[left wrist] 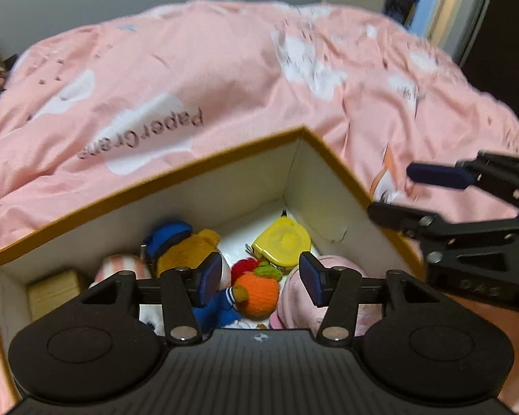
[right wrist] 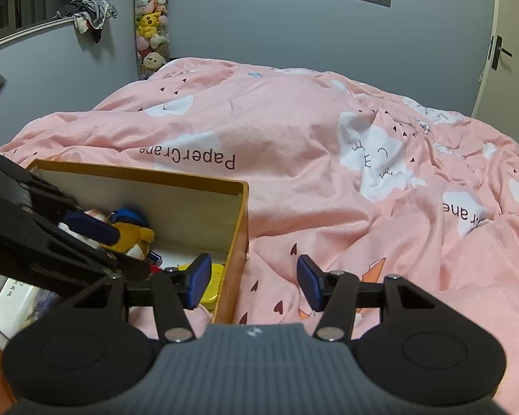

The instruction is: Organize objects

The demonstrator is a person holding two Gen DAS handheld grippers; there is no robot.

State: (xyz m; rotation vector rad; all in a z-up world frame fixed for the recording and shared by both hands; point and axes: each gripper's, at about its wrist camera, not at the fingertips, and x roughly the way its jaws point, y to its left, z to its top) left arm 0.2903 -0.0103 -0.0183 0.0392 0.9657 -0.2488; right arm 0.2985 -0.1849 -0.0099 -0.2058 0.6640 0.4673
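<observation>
A bed (right wrist: 294, 131) fills most of both views, covered by a rumpled pink duvet printed with white clouds and small hearts; it serves as the work surface, soft and uneven. On its near side sits an open cardboard box (left wrist: 225, 180) with a tan rim and pale inner walls, the place where the loose things are being gathered.

Inside the box the toys lie crowded together, likely dropped in rather than arranged. A brown plush bear in a blue cap (left wrist: 183, 245) lies near the far wall, a pink plush (left wrist: 294, 301) lies against the near right side, and a striped pink-and-white soft toy (left wrist: 121, 266) rests beside a pale wooden block (left wrist: 53, 290) at the left. A yellow tape measure (left wrist: 283, 245) lies flat in the far corner. A small orange knitted fruit with a green top (left wrist: 259, 294) sits in the middle, with a red tuft just behind it.

The left tool (left wrist: 261, 278) hangs over the box, its pads spread and pinching nothing, the orange fruit below the gap; this reads as a release just made over the pile. The right tool (right wrist: 254, 283) hovers beside the box's outer wall over bare duvet, its pads likewise spread and empty, apparently waiting.
</observation>
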